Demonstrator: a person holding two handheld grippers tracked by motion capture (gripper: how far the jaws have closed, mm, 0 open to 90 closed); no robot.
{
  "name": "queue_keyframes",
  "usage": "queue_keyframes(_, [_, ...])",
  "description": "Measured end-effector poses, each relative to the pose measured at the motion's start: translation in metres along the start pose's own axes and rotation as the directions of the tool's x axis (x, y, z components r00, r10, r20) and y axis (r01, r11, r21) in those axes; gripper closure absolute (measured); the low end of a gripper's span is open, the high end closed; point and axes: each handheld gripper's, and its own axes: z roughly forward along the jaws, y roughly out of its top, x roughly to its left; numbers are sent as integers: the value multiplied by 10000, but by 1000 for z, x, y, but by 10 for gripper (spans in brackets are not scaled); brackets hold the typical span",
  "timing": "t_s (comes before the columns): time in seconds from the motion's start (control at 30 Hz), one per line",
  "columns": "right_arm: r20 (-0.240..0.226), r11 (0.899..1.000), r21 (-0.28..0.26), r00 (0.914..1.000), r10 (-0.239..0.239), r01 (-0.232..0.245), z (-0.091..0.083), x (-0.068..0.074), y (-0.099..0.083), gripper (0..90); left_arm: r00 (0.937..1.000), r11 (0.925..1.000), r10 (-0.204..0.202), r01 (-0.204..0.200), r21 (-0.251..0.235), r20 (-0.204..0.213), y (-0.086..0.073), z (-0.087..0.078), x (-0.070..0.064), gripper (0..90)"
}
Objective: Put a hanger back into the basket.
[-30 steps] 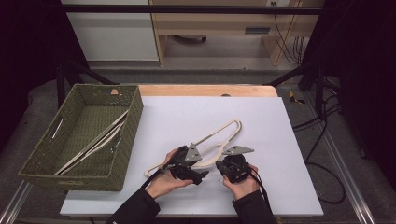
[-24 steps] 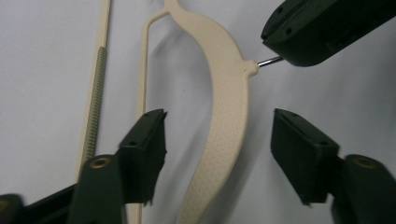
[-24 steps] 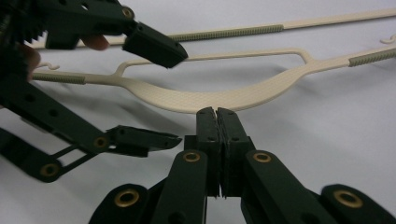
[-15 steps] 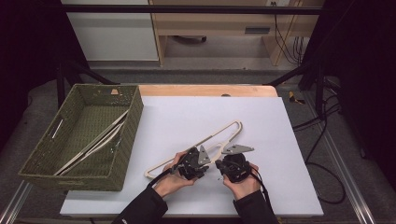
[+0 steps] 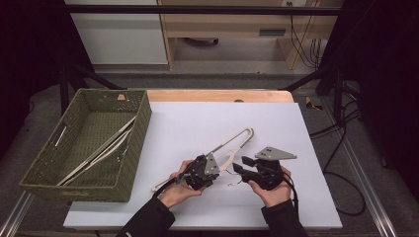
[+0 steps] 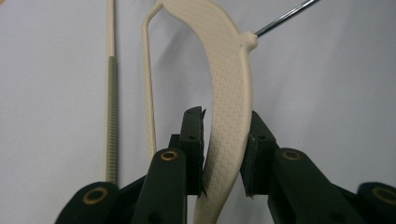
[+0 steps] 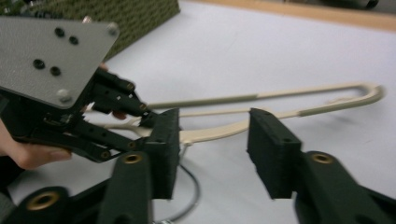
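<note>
1. Two grippers are worked over one cream hanger [image 5: 232, 143] lying on the white table [image 5: 306, 207]; the left gripper [image 6: 223, 154] is clenched across the hanger's broad curved shoulder, which is held between its pads.
2. The right gripper [image 7: 214, 149] is released, jaws spread wide, with the hanger's thin arm seen just ahead of the gap and not yet between the pads.
3. The hanger's long axis is seen to run ahead of the left jaws and crosswise to the right jaws; its metal hook [image 6: 285, 18] is angled off beyond the left jaws.
4. The left hand is judged the controlling one, since the grasp is already made there; the right is only near.
5. A woven basket [image 5: 131, 148] is set well to the left gripper's outer side, and more cream hangers [image 5: 101, 153] are laid in it.
</note>
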Motion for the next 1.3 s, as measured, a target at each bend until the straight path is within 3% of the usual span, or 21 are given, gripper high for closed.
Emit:
queue_keyframes(0.03, [79,9994,-309,9999,-142,144,-8,-7,1,445,10000,10000,-48,48,-44,10,0,-1,1,739])
queue_keyframes(0.07, [79,9994,-309,9999,-142,144,-8,-7,1,445,10000,10000,-77,78,-51,23,0,-3,2,739])
queue_keyframes(0.1, [142,9983,-567,9998,-111,119,-12,-13,0,388,10000,9999,-95,95,-35,11,0,-4,3,745])
queue_keyframes(0.2, [223,9968,-786,9997,-127,145,-16,-18,-1,361,9998,9998,-168,168,-141,-60,1,-9,5,751])
queue_keyframes(0.47, [555,9952,-970,9984,-81,135,-20,-31,-7,201,9974,9981,-512,493,-374,-507,1,-25,15,786])
queue_keyframes(0.57, [628,9950,-984,9979,-126,187,-20,-37,-11,156,9918,9935,-962,904,-698,-844,-1,-34,22,812])
queue_keyframes(0.63, [648,9950,-994,9979,-54,118,-20,-39,-12,140,9900,9928,-1031,966,-708,-960,-2,-36,24,826])
queue_keyframes(0.83, [657,9954,-958,9978,34,29,-19,-44,-15,125,9751,9834,-1657,1522,-991,-1471,-8,-49,39,857])
queue_keyframes(0.87, [657,9954,-958,9978,34,29,-19,-44,-15,125,9695,9753,-1978,1799,-1279,-1450,-9,-49,41,857])
queue_keyframes(0.93, [652,9956,-940,9978,94,-32,-19,-44,-15,125,9656,9693,-2207,2014,-1411,-1378,-12,-53,45,859])
queue_keyframes(1.0, [640,9954,-962,9979,78,-16,-20,-44,-16,125,9628,9635,-2388,2186,-1543,-1268,-14,-56,48,859])
queue_keyframes(1.13, [558,9943,-1063,9984,78,-19,-21,-44,-16,119,9608,9612,-2428,2196,-1666,-1341,-16,-66,50,860])
queue_keyframes(1.3, [532,9921,-1251,9986,40,27,-23,-45,-15,99,9561,9519,-2594,2293,-2031,-1362,-14,-82,52,860])
